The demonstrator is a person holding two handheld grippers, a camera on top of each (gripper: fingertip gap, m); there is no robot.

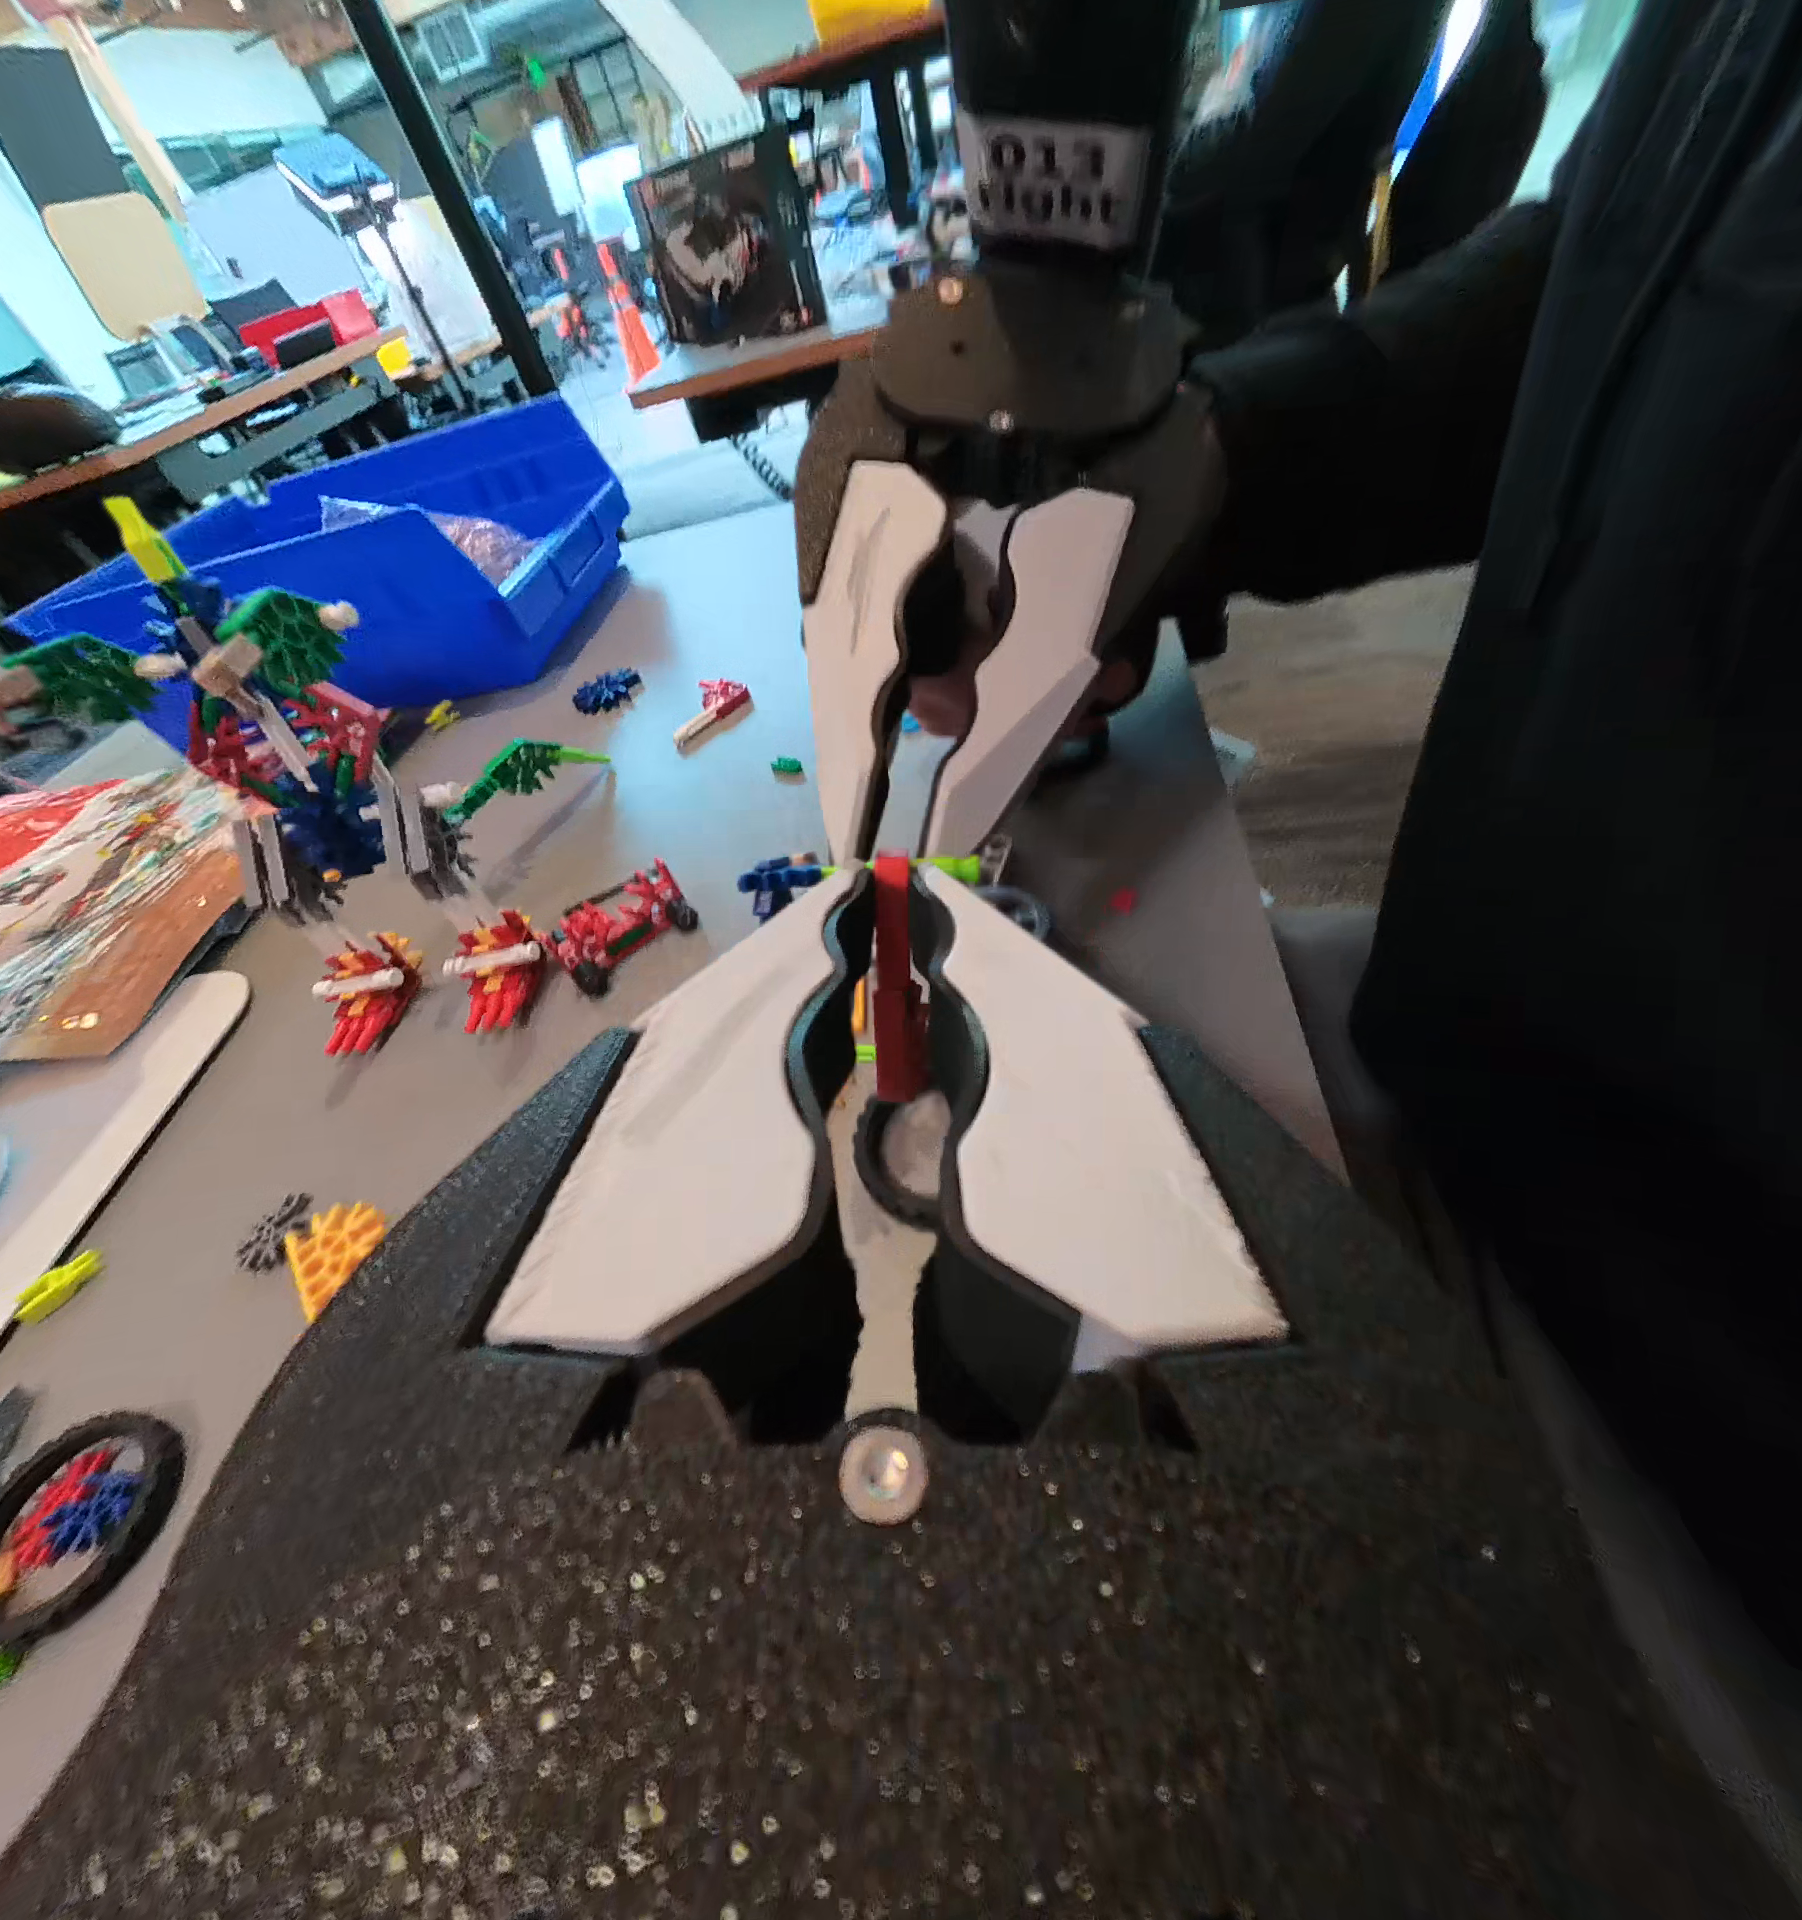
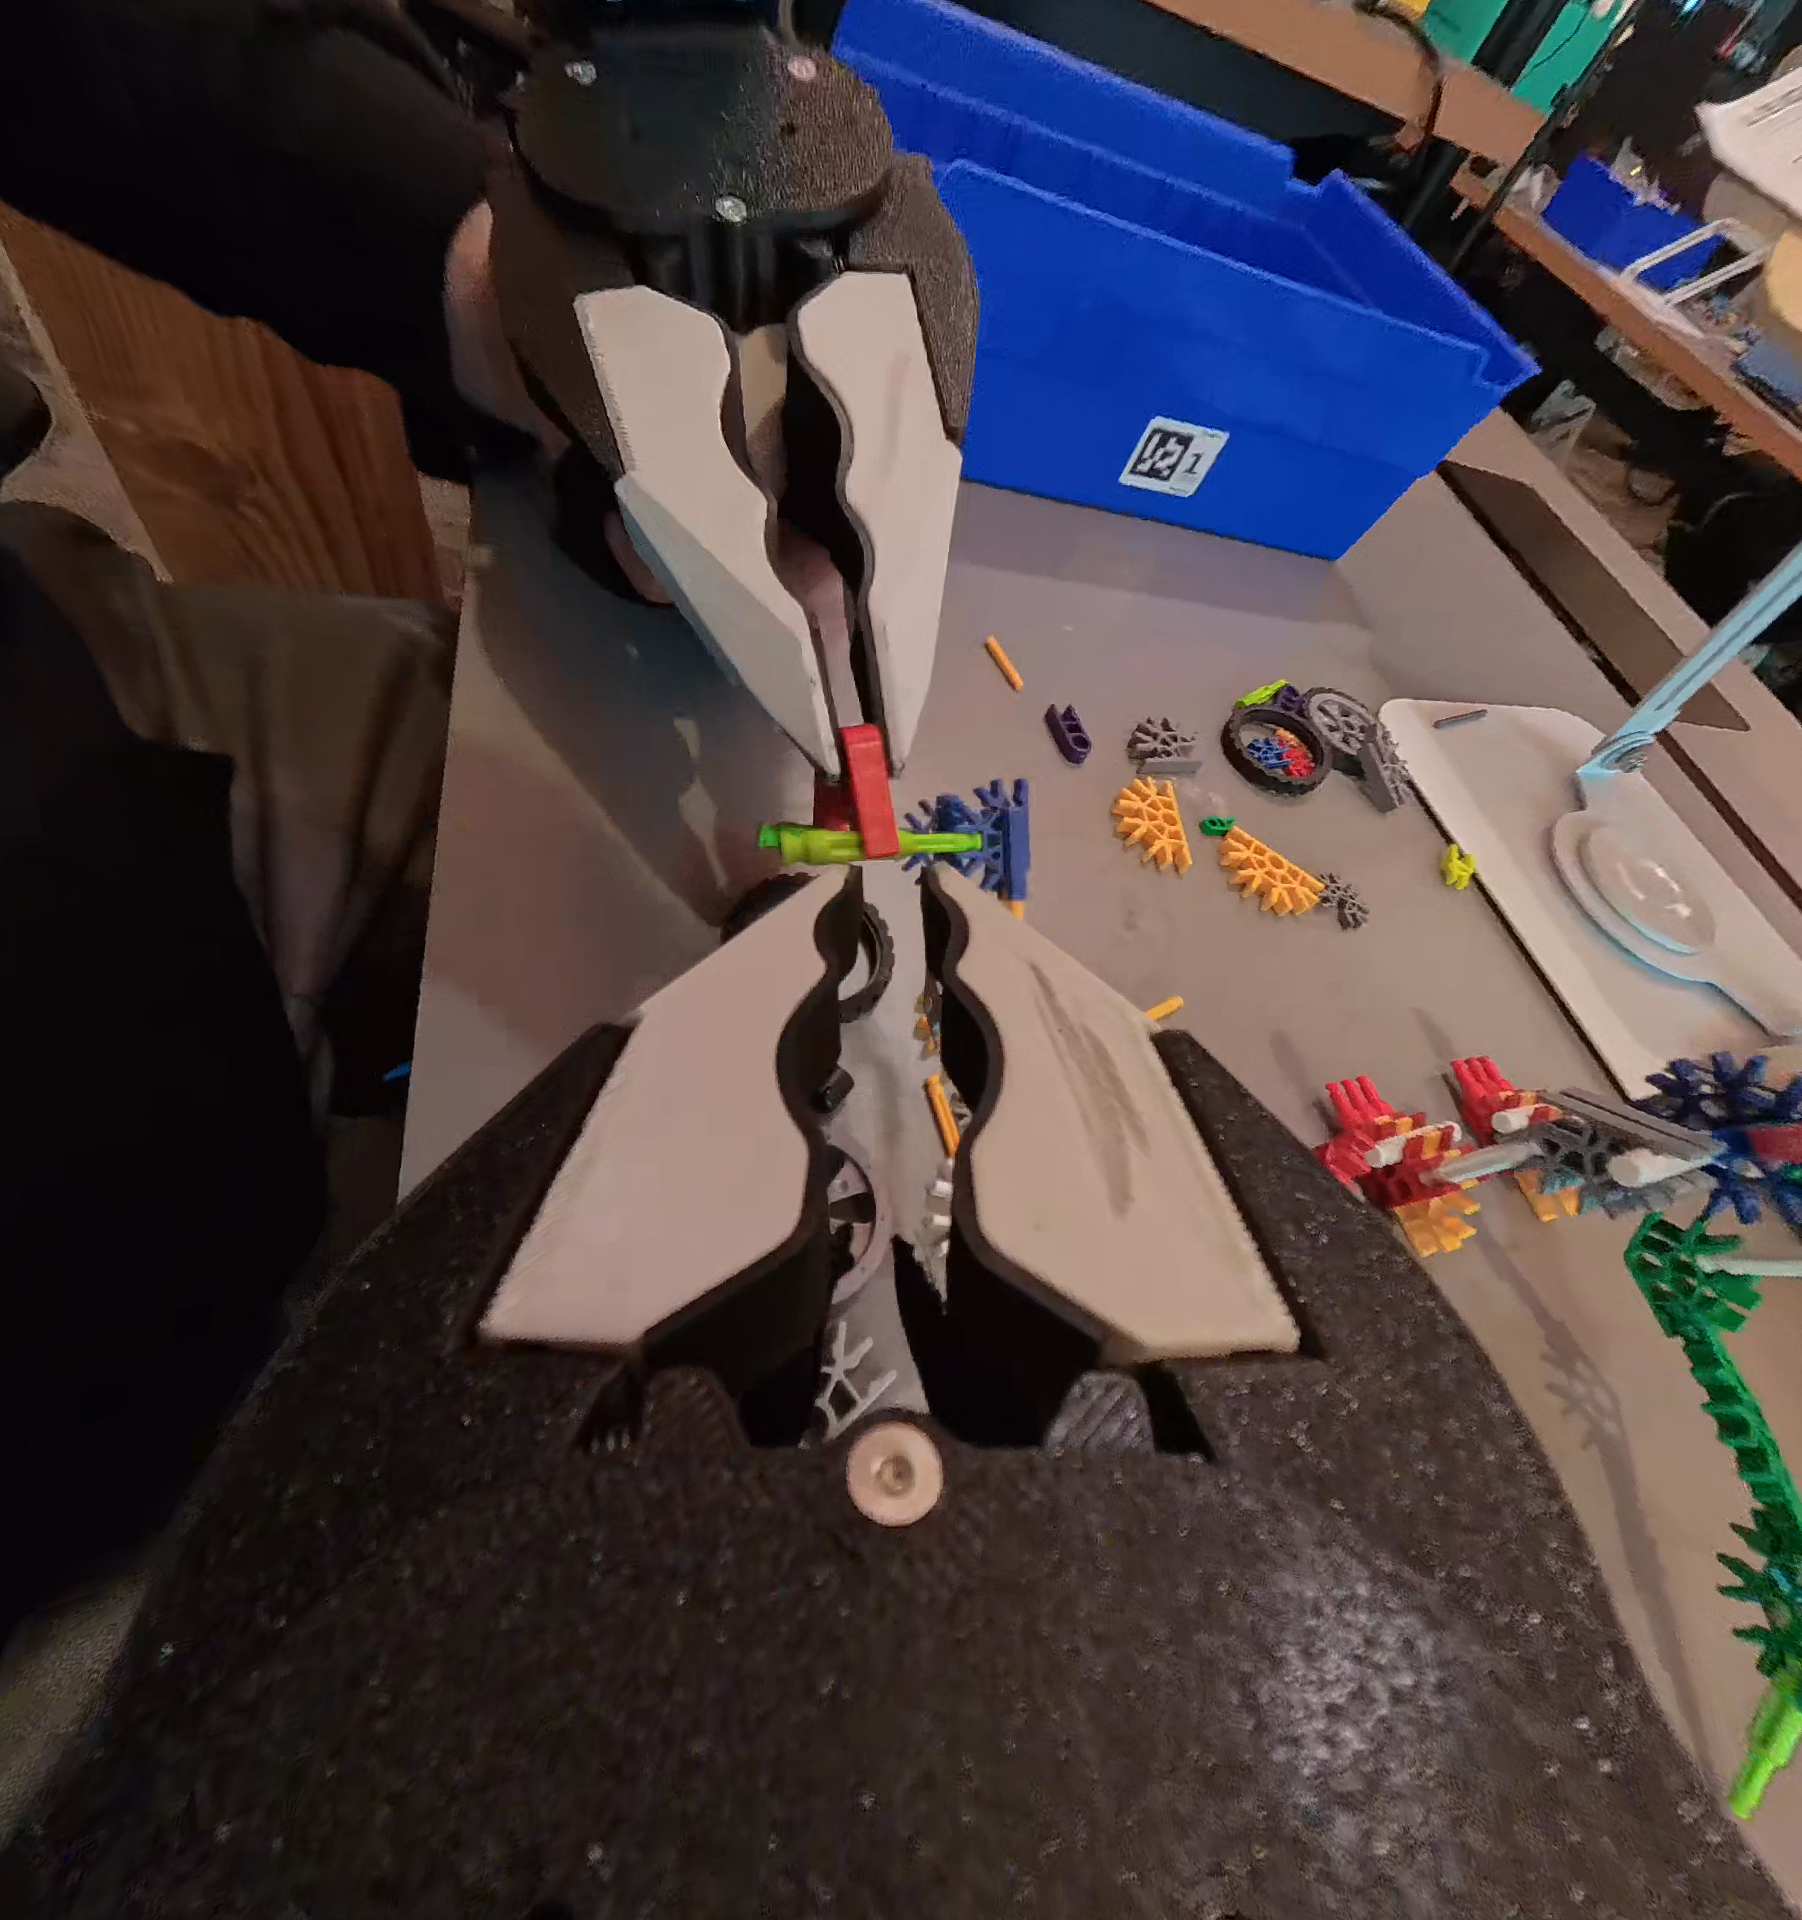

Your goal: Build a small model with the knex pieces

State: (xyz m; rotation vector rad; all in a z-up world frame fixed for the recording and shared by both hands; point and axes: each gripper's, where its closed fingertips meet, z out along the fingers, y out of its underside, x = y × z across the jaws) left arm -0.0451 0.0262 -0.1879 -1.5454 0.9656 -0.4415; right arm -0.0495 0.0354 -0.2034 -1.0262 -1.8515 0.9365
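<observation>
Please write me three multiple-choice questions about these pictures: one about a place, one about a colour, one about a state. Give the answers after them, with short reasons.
1. Where does the blue bin stand? A on the floor; B on the grey table; C on a chair.
2. What colour is the rod joined to the red piece? A green; B white; C black.
3. How is the left gripper? A wide open and empty; B shut on the red piece; C lying on the table.
Answers: B, its base rests on the tabletop; A, the rod is bright green; B, it pinches the piece.
</observation>
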